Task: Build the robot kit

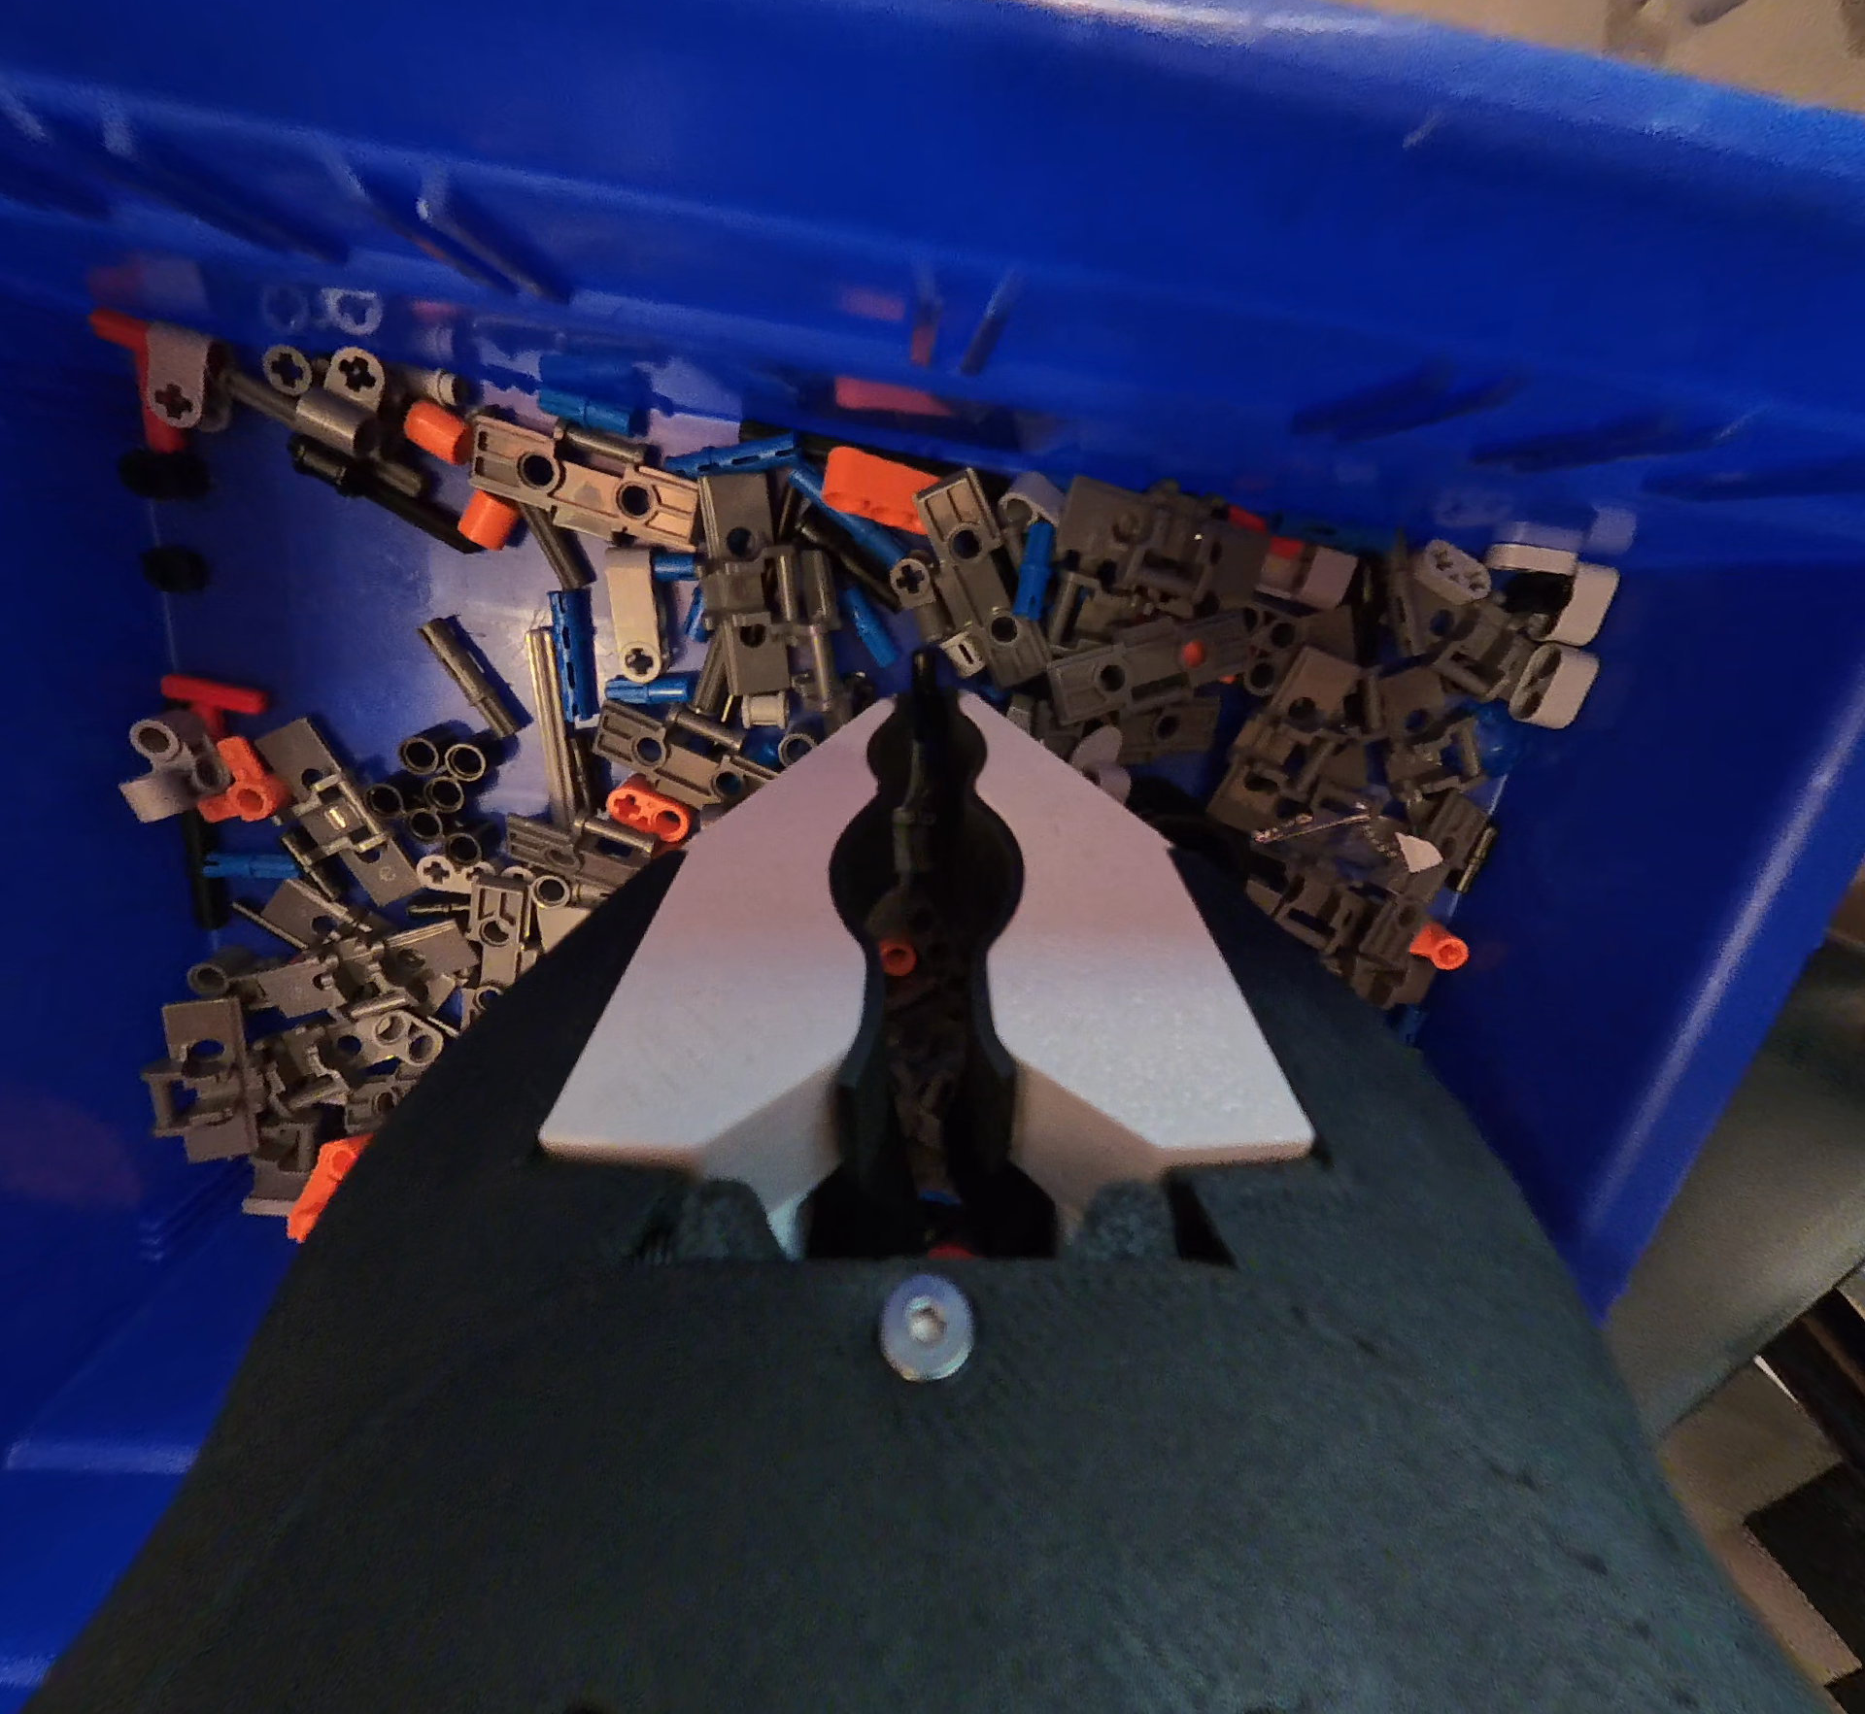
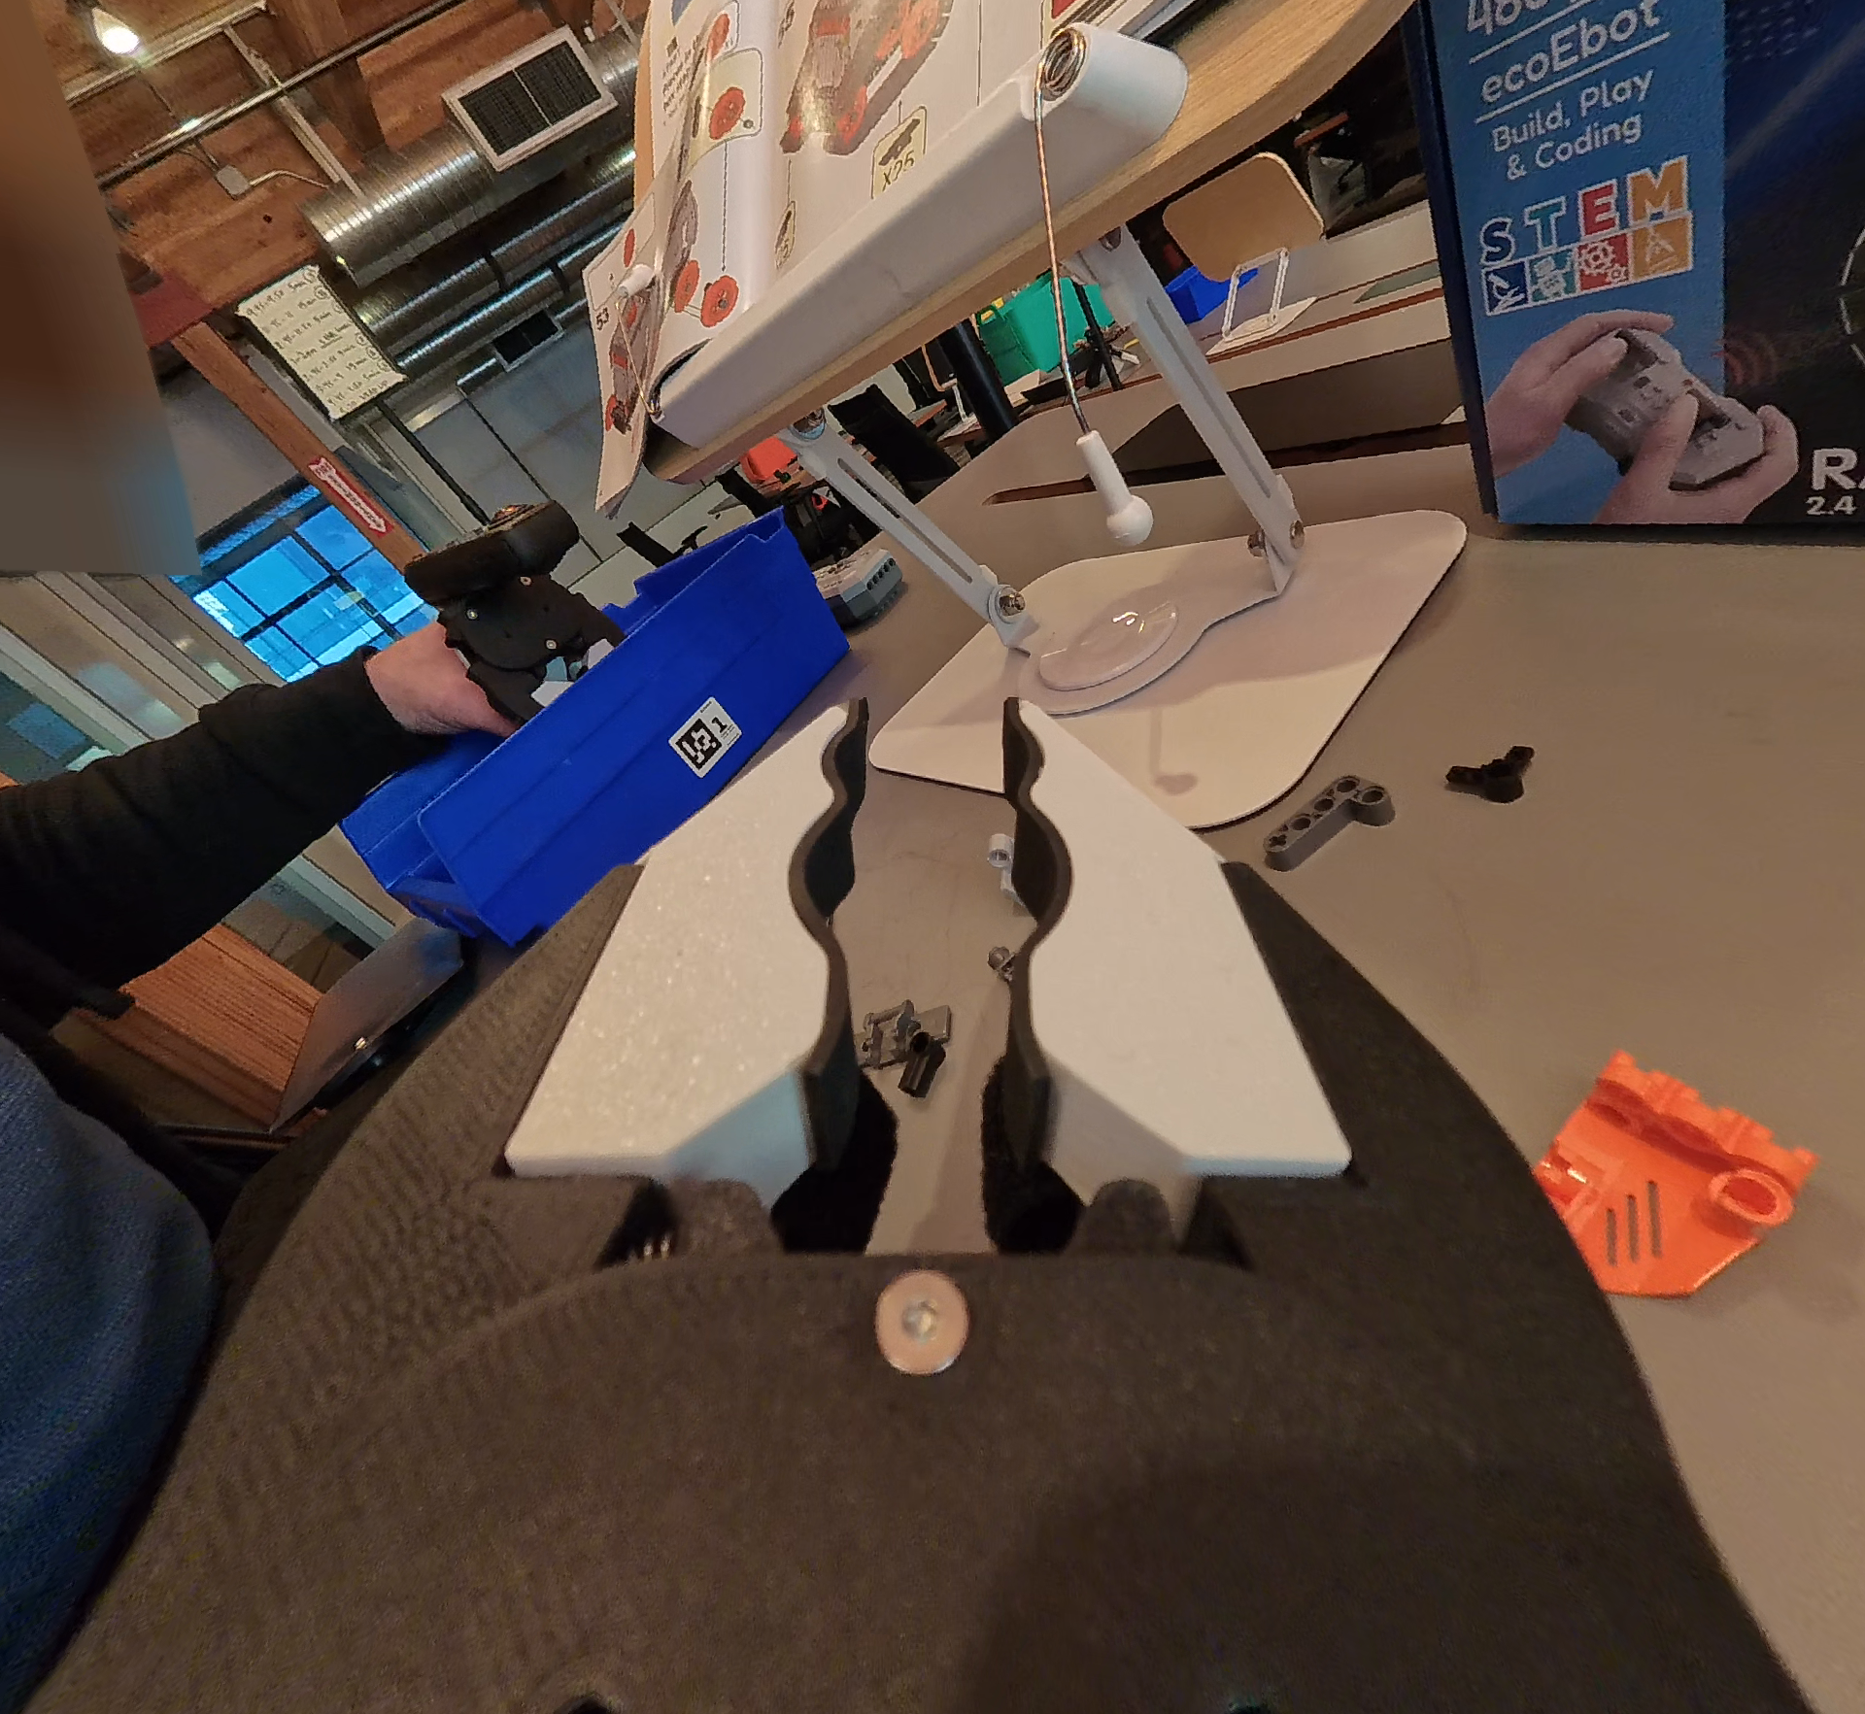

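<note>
The deep blue plastic bin holds a jumble of dark grey, pale grey, bright blue, black and orange building-toy pieces. The left tongs are matt black with pale grey faces, pinching a thin black pin. The right tongs match them, over a flat grey table bearing an orange moulded plastic panel.
</note>
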Demonstrator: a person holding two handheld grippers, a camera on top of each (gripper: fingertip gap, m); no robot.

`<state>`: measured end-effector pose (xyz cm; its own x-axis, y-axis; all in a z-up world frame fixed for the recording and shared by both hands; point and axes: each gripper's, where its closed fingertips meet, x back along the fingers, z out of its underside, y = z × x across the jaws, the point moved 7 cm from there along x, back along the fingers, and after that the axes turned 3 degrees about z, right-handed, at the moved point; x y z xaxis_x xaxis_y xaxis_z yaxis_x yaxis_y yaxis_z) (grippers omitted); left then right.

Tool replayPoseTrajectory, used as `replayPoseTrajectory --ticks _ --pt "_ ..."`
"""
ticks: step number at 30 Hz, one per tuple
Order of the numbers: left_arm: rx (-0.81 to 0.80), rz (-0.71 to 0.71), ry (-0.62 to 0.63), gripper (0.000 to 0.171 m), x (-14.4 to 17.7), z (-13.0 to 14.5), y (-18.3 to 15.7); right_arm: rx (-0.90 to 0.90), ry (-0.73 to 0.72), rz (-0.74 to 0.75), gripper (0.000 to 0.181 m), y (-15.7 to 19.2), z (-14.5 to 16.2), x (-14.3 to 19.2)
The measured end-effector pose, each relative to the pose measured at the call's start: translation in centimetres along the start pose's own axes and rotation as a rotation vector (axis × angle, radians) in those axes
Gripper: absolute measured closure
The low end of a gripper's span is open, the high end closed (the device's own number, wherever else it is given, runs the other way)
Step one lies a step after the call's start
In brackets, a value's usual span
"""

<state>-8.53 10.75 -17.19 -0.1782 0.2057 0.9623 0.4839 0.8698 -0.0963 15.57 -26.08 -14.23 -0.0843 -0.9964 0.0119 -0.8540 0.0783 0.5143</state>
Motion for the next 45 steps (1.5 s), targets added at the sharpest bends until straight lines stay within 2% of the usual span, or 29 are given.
replayPoseTrajectory --ticks 6,12,17,19,21,25,26,28,31,33,36,41,45 --pt "-0.075 -0.093 -0.013 0.167 0.3 -0.1 -0.1 0.000 -0.003 -0.001 0.157 0.0 0.0 0.0" --pt "-0.244 -0.330 -0.138 0.167 4.2 -1.5 -1.3 0.000 -0.004 -0.002 0.157 0.0 0.0 0.0" --pt "-0.395 -0.508 -0.169 0.168 7.4 -3.0 -3.9 0.000 -0.005 -0.003 0.156 0.0 0.0 0.0" --pt "-0.423 -0.522 -0.194 0.167 8.6 -4.0 -5.2 0.000 -0.006 -0.003 0.157 0.0 -0.1 0.1" --pt "-0.438 -0.519 -0.269 0.168 10.3 -5.4 -6.9 0.001 -0.007 -0.004 0.157 0.0 -0.1 0.1" --pt "-0.441 -0.331 -0.482 0.167 12.2 -9.8 -13.0 0.002 -0.007 -0.003 0.156 0.0 -0.1 0.1" --pt "-0.436 -0.254 -0.512 0.168 11.6 -11.1 -14.9 0.002 -0.007 -0.003 0.156 0.0 -0.1 0.1" --pt "-0.420 -0.186 -0.534 0.168 9.4 -13.4 -18.1 0.003 -0.007 -0.003 0.156 0.0 -0.1 0.1" --pt "-0.402 -0.091 -0.465 0.168 4.2 -15.5 -21.5 0.003 -0.004 -0.003 0.156 0.0 0.0 0.0" --pt "-0.409 -0.050 -0.357 0.168 0.3 -15.6 -22.3 0.003 -0.008 -0.005 0.156 0.1 -0.1 0.1" --pt "-0.380 0.015 -0.267 0.168 -3.6 -15.3 -22.7 0.003 -0.015 -0.008 0.156 0.1 -0.1 0.2" --pt "-0.321 0.034 -0.216 0.163 -5.8 -14.9 -22.6 0.000 -0.015 -0.013 0.156 0.1 -0.1 0.2" --pt "-0.298 0.028 -0.245 0.152 -5.4 -15.0 -22.6 -0.001 -0.014 -0.014 0.156 0.1 -0.1 0.1"
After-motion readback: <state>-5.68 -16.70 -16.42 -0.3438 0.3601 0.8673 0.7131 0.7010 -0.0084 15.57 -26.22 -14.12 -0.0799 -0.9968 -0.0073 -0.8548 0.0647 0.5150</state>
